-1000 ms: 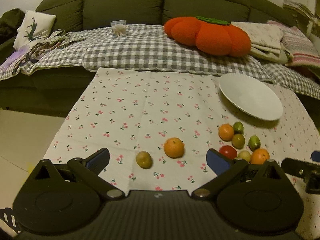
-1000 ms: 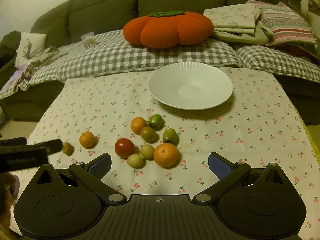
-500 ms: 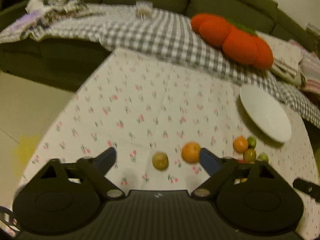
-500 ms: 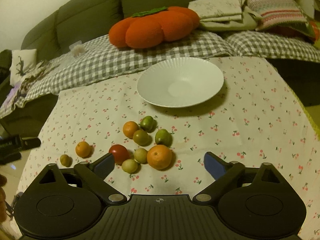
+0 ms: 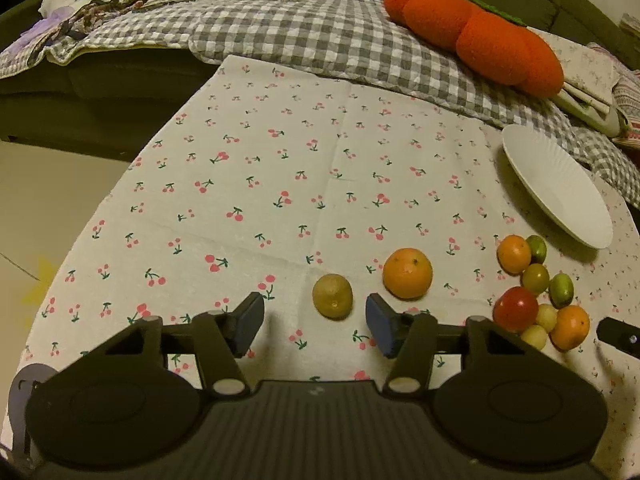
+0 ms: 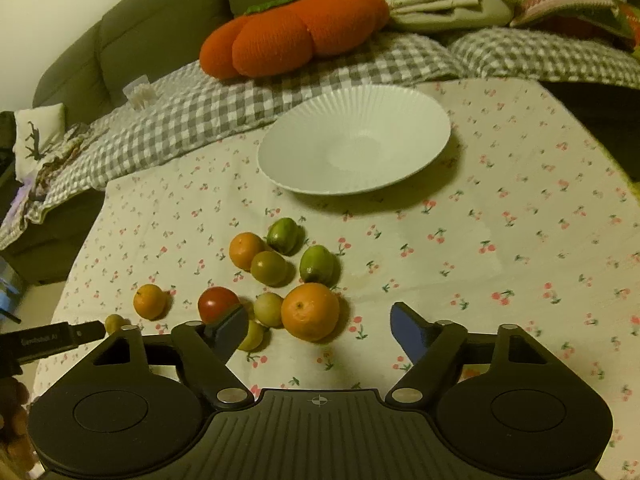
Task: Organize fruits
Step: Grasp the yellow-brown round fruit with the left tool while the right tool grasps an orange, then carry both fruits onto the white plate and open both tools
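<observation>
The left gripper (image 5: pixel 316 322) hung wide open just short of the olive fruit (image 5: pixel 332 295), well apart from the plate (image 5: pixel 556 188). The right gripper (image 6: pixel 316 326), also wide, faced the orange (image 6: pixel 310 311) nearer the plate. Closing off-centre would likely roll either fruit away.

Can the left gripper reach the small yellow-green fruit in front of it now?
Probably yes. The left gripper is open, and the small yellow-green fruit lies alone just ahead of its fingers, apart from the orange; nothing blocks it.
</observation>
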